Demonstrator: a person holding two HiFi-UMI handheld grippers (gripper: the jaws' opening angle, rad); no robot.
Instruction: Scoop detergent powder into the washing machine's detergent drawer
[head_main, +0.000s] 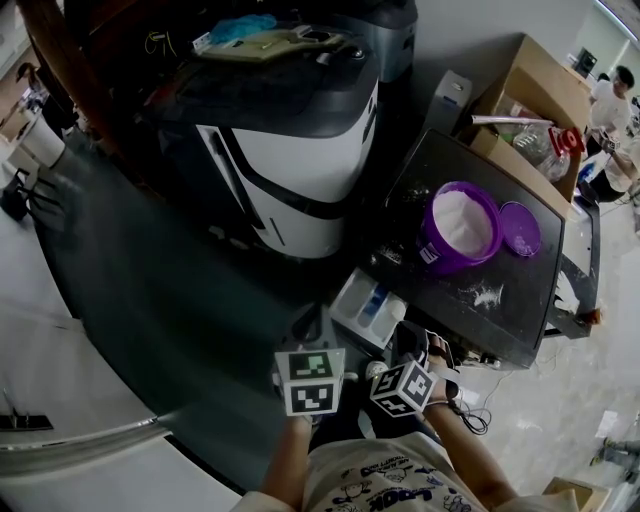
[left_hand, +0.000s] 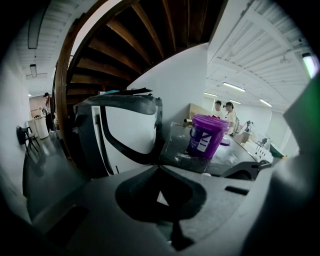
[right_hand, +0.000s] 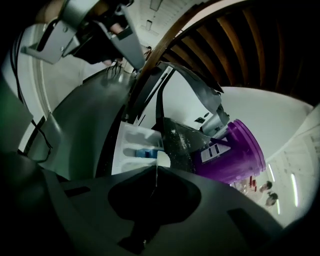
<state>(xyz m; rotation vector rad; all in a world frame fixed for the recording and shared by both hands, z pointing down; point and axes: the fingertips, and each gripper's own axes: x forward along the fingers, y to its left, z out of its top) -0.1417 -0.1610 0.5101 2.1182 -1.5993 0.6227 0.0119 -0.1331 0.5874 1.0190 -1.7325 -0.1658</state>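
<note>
The washing machine (head_main: 290, 150) stands at the back, and its white detergent drawer (head_main: 366, 302) is pulled open, with a blue insert. A purple bucket (head_main: 438, 250) of white powder sits on the dark table (head_main: 505, 320), its lid (head_main: 521, 229) beside it. My left gripper (head_main: 310, 335) hovers just left of the drawer, shut and empty (left_hand: 160, 170). My right gripper (head_main: 410, 342) is over the drawer's near right corner. It is shut (right_hand: 156, 170) on a thin white scoop (right_hand: 162, 160) seen edge-on, which points at the drawer (right_hand: 131, 142) and the bucket (right_hand: 235, 155).
Spilled powder (head_main: 487, 295) lies on the table in front of the bucket. A cardboard box (head_main: 545, 95) holding a plastic bottle stands behind the table. People stand at the far right. The dark floor stretches away to the left of the machine.
</note>
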